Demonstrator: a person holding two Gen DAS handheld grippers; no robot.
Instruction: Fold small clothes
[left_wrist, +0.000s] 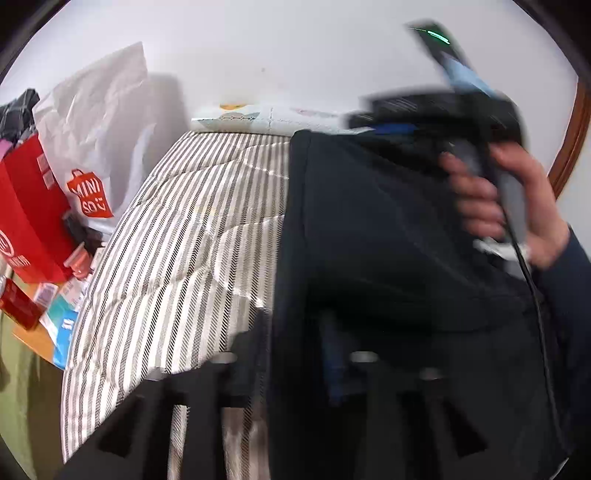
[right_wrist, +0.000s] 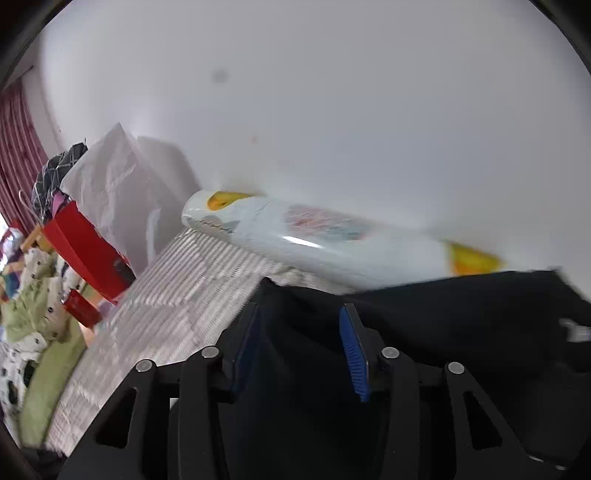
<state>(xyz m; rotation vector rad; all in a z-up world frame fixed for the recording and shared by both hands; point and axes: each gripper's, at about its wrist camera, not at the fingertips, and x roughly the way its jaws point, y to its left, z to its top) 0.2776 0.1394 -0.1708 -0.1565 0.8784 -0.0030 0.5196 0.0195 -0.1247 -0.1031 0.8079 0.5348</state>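
A dark navy garment (left_wrist: 369, 240) hangs lifted above the striped bed cover (left_wrist: 192, 229). My left gripper (left_wrist: 295, 373) is at its lower edge; the cloth drapes over the fingers and blurs them, so whether they grip it does not show. The right gripper, held in a hand (left_wrist: 517, 199), holds the garment's top at the upper right. In the right wrist view the garment (right_wrist: 443, 325) fills the lower right. My right gripper (right_wrist: 299, 347) has blue pads (right_wrist: 354, 350) set apart, with dark cloth between them.
A white plastic-wrapped pack (right_wrist: 314, 236) lies against the wall at the head of the bed. A white MINISO bag (left_wrist: 92, 140), red bags (left_wrist: 29, 206) and small boxes (left_wrist: 59, 325) stand left of the bed. A green patterned quilt (right_wrist: 40, 332) lies further left.
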